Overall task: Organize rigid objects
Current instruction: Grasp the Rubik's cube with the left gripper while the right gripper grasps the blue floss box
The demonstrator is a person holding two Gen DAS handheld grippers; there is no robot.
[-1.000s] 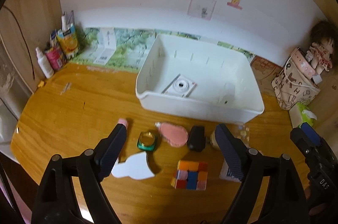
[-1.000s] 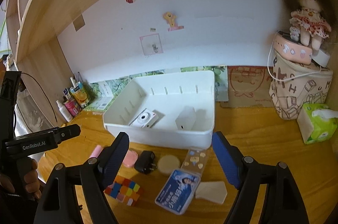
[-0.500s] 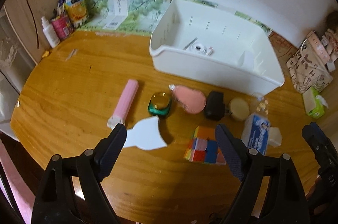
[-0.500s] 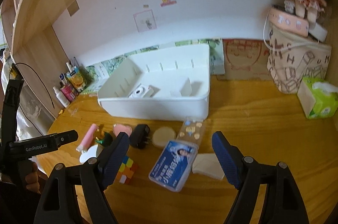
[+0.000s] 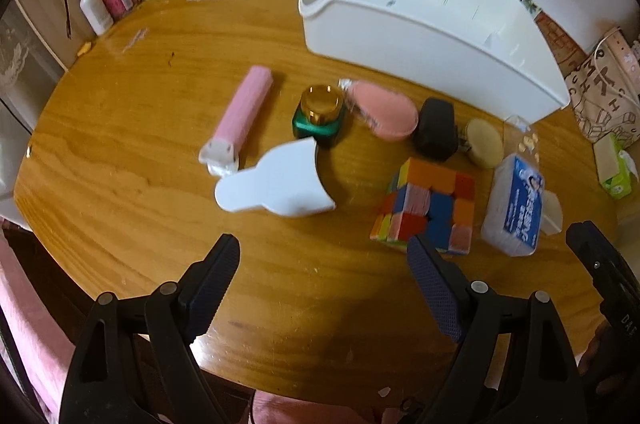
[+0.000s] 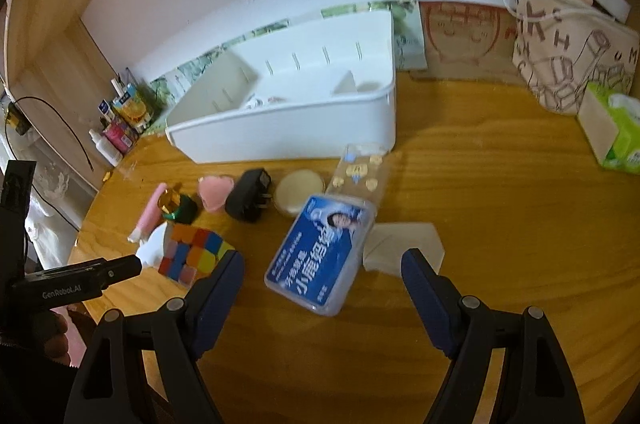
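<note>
On the wooden table, a row of small things is laid in front of the white bin: a pink tube, a green jar with a gold lid, a pink oval piece, a black plug, a colour cube and a blue-labelled clear box. The left hand-held gripper is held wide open over bare wood near the cube. The right hand-held gripper is also spread wide, nothing gripped, just short of the blue-labelled box.
</note>
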